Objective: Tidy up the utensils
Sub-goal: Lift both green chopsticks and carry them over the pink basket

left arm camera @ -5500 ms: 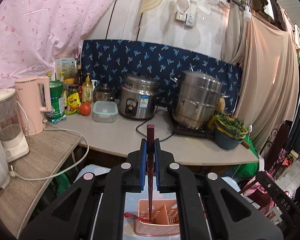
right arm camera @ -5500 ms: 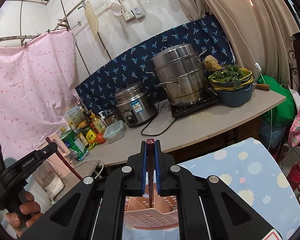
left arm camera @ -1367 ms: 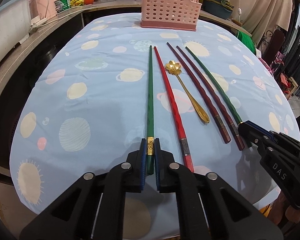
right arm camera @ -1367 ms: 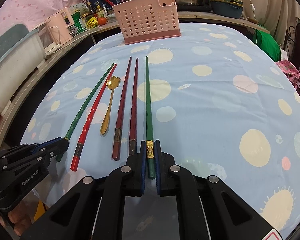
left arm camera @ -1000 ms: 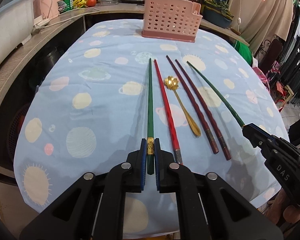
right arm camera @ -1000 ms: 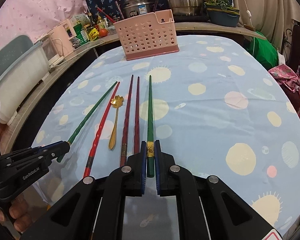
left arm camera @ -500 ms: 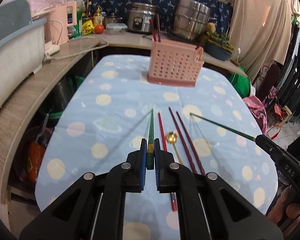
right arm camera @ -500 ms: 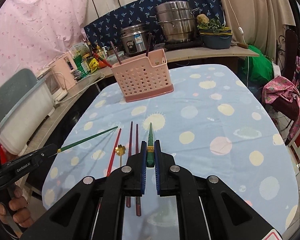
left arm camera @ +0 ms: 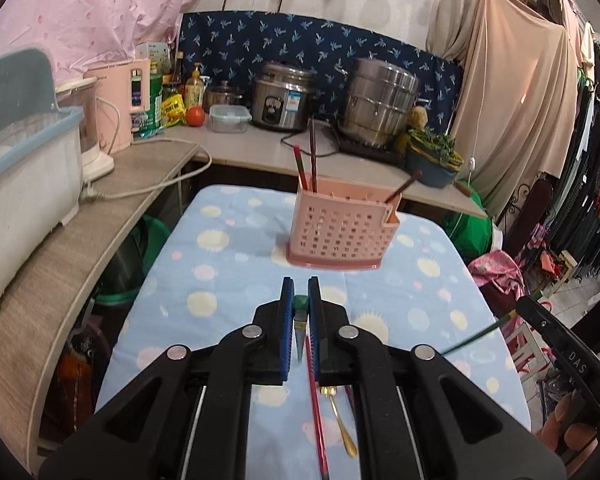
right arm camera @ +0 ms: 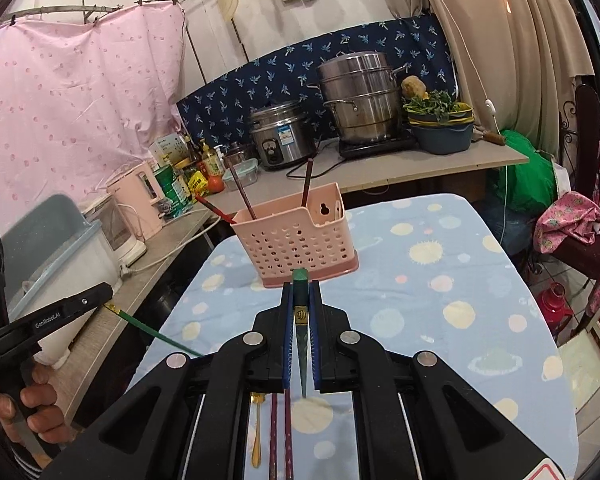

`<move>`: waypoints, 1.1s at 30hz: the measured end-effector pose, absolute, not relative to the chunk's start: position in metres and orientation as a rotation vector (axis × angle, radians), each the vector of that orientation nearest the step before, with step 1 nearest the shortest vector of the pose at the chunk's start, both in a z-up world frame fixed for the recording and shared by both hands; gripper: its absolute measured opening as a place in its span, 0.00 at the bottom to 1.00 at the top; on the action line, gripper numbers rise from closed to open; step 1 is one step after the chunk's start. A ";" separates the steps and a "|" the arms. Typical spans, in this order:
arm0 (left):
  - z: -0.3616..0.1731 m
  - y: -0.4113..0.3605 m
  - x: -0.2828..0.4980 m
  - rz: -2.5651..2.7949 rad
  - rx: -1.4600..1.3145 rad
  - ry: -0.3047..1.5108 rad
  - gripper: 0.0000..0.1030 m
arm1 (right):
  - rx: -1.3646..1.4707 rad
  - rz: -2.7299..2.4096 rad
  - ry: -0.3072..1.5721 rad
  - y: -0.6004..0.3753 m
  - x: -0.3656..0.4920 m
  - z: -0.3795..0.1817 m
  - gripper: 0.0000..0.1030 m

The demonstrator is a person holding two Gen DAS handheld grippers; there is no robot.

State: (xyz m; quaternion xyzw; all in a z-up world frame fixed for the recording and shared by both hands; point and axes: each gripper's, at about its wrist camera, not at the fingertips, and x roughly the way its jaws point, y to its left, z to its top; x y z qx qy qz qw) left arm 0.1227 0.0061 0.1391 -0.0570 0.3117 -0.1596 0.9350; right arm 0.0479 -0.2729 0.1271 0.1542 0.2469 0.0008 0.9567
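Observation:
My left gripper is shut on the thick end of a green chopstick, held clear above the blue spotted tablecloth with its tip hanging down. My right gripper is shut on a second green chopstick in the same way. Each gripper shows in the other's view, the right gripper and the left gripper. The pink slotted basket stands ahead at the table's far end with three chopsticks in it. A red chopstick, a gold spoon and two dark red chopsticks lie on the cloth below.
Behind the table runs a counter with a rice cooker, a steel steamer pot, a bowl of greens, a pink kettle and bottles. A white dish rack sits left. Clothes hang at the right.
Both grippers have risen from the table, each lifting its green chopstick off the cloth. The views have tilted up towards the basket and counter.

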 end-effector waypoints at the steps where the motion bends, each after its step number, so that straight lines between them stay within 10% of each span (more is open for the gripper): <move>1: 0.143 0.005 0.126 -0.328 -0.116 0.631 0.07 | 0.316 0.003 0.493 -0.275 0.052 0.130 0.07; 33: 0.293 -0.072 0.297 -0.323 -0.096 0.274 0.06 | 0.432 0.001 0.226 -0.320 0.253 0.228 0.07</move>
